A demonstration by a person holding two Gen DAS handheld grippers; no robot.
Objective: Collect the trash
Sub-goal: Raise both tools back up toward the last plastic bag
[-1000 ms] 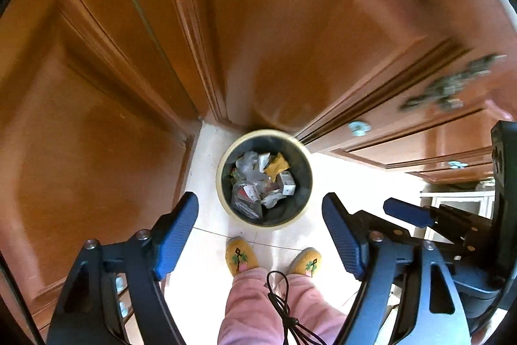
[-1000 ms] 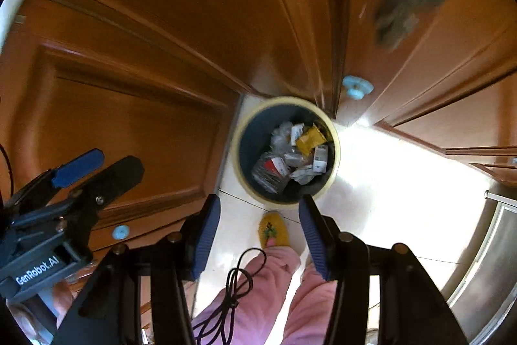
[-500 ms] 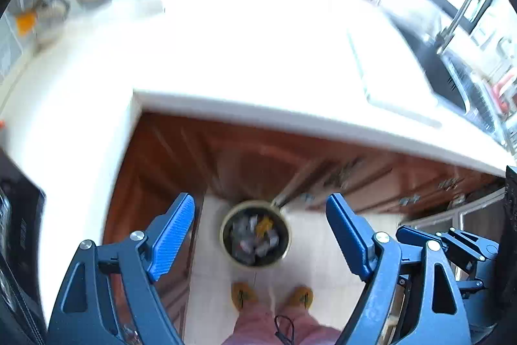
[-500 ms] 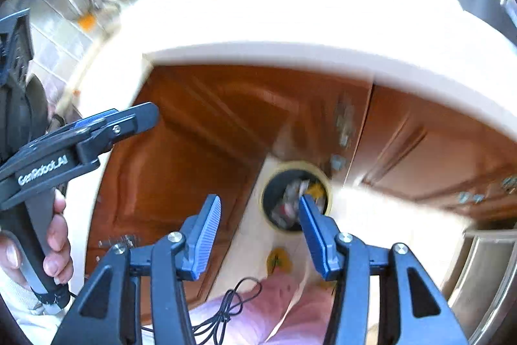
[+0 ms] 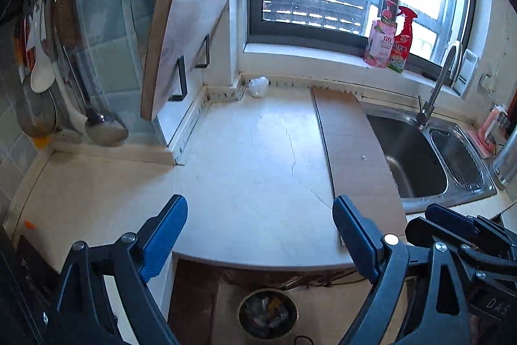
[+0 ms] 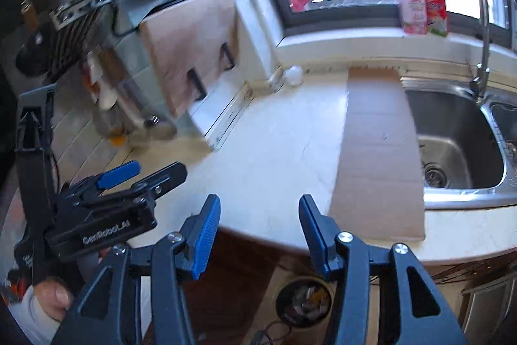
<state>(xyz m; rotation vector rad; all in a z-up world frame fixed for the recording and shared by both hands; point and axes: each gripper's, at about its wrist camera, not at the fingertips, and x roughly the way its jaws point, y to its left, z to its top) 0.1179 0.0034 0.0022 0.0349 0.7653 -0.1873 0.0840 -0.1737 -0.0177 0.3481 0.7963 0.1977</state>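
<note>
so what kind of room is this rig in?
A home kitchen, almost certainly: a steel sink with faucet set in a pale countertop, ladles hanging on the tiled wall, cutting board racked beside the window.

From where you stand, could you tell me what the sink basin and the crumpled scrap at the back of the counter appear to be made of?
Sink basin: likely stainless steel, brushed grey with soft glare. Crumpled scrap: probably thin translucent plastic or film, whitish and wrinkled; too small to be sure.
</note>
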